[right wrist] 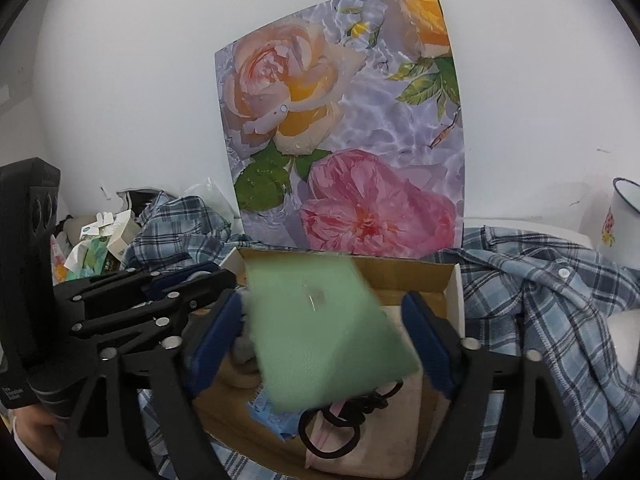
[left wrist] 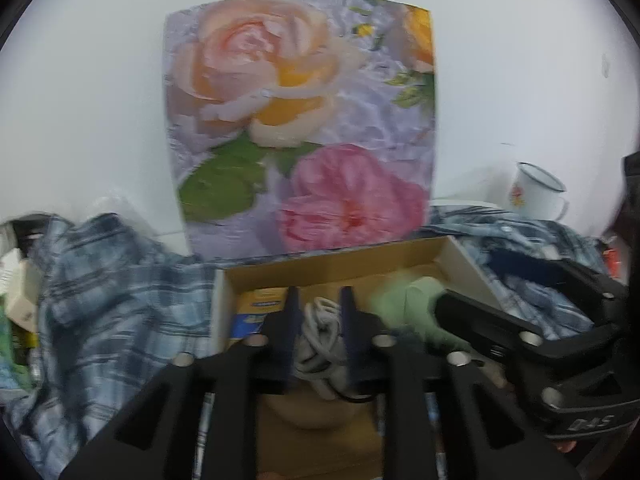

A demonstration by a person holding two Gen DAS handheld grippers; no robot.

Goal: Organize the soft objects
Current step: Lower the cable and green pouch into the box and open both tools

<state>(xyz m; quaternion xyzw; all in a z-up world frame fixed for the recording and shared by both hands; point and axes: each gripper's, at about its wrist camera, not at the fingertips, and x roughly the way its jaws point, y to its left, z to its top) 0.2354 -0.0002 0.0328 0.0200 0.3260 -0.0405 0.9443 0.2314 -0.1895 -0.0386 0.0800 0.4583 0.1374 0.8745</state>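
Note:
A cardboard box (left wrist: 340, 264) lies open on a blue plaid shirt (left wrist: 112, 300). My left gripper (left wrist: 319, 300) hovers over the box with its jaws partly apart. A bundle of grey cord (left wrist: 320, 340) sits loose in the gap between them. My right gripper (right wrist: 324, 300) stands wide open over the same box (right wrist: 400, 268). A blurred green sponge-like sheet (right wrist: 320, 332) is between its blue pads (right wrist: 424, 336), clear of the right one. In the left wrist view the green sheet (left wrist: 412, 308) shows in the box's right half.
The box also holds a beige pouch (right wrist: 384, 440), black hair ties (right wrist: 332, 436), a blue packet (right wrist: 272, 416) and a yellow-blue packet (left wrist: 256, 312). A floral board (right wrist: 344, 140) leans on the wall behind. An enamel mug (right wrist: 620, 220) stands right, crumpled packaging (right wrist: 100, 240) left.

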